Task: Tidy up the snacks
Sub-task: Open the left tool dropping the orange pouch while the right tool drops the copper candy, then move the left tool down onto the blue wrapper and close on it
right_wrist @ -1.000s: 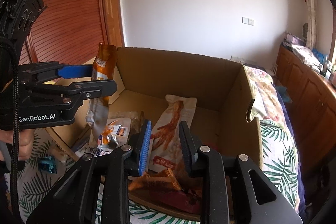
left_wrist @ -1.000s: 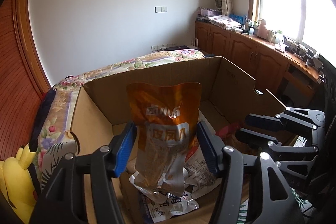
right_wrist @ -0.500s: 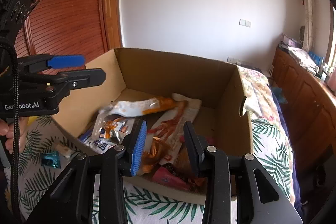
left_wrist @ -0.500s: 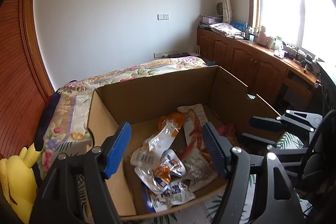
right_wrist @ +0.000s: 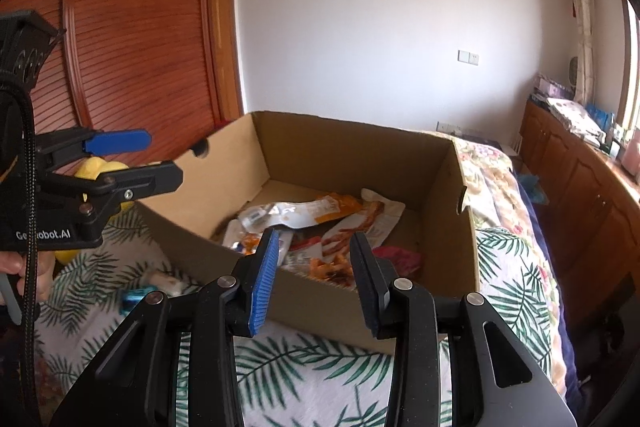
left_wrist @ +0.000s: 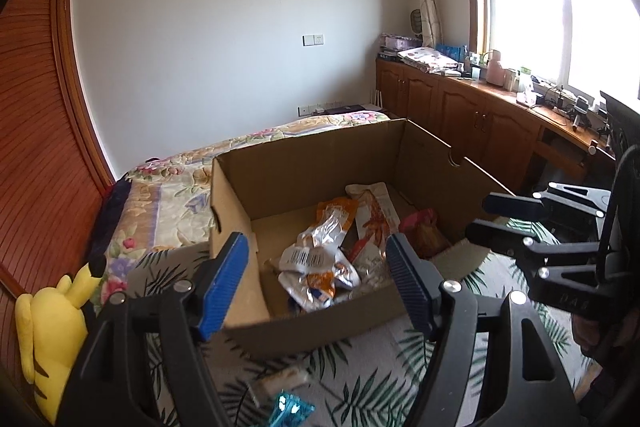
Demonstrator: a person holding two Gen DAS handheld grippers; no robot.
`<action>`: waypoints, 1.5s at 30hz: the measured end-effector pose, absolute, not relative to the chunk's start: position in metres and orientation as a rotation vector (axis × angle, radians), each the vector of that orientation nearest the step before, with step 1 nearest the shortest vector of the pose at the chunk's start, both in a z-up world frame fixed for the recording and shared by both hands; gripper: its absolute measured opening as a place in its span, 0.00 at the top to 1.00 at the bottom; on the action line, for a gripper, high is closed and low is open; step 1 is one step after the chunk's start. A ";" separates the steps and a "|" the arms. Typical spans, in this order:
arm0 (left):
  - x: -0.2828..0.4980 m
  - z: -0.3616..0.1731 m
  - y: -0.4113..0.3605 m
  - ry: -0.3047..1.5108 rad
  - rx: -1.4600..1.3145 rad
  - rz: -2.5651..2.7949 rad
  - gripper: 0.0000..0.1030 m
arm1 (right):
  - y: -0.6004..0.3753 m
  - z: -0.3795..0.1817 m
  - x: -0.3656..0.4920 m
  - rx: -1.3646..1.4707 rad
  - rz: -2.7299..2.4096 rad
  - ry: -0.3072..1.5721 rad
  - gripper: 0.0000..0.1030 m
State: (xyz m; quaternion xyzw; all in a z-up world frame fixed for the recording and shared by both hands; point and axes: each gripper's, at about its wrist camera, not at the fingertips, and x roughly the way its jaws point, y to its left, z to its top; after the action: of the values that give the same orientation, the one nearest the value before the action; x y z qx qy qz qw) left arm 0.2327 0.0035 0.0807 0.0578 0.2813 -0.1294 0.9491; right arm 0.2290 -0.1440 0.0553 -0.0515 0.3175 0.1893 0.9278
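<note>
On the bed before the box, a blue wrapper and pale bar are lying loose. Left gripper and right gripper are hanging apart, empty. Advise dropping low, pinching one flat. Snacks are piling inside.

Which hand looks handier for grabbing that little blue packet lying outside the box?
Probably left: the blue packet lies just below the open left gripper; the right gripper hangs over the box.

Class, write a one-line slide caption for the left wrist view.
Open left gripper above cardboard box of snack packets.
</note>
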 end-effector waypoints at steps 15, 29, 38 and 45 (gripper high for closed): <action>0.182 0.035 0.032 0.644 0.147 -0.257 0.31 | -0.114 0.048 0.189 -0.106 0.448 0.659 0.64; 0.192 -0.040 0.050 0.811 0.152 -0.318 0.44 | -0.081 0.013 0.190 -0.131 0.502 0.730 0.64; 0.199 -0.060 0.060 0.874 0.146 -0.348 0.51 | -0.058 -0.003 0.200 -0.166 0.539 0.772 0.64; 0.195 -0.066 0.066 0.885 0.125 -0.357 0.68 | -0.039 -0.014 0.209 -0.182 0.584 0.808 0.64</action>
State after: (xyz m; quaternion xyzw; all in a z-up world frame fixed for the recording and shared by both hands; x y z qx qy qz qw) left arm 0.1945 0.0659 -0.0662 0.0600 0.4254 -0.1718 0.8865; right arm 0.2087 -0.0392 -0.0137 -0.0870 0.3867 0.2799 0.8744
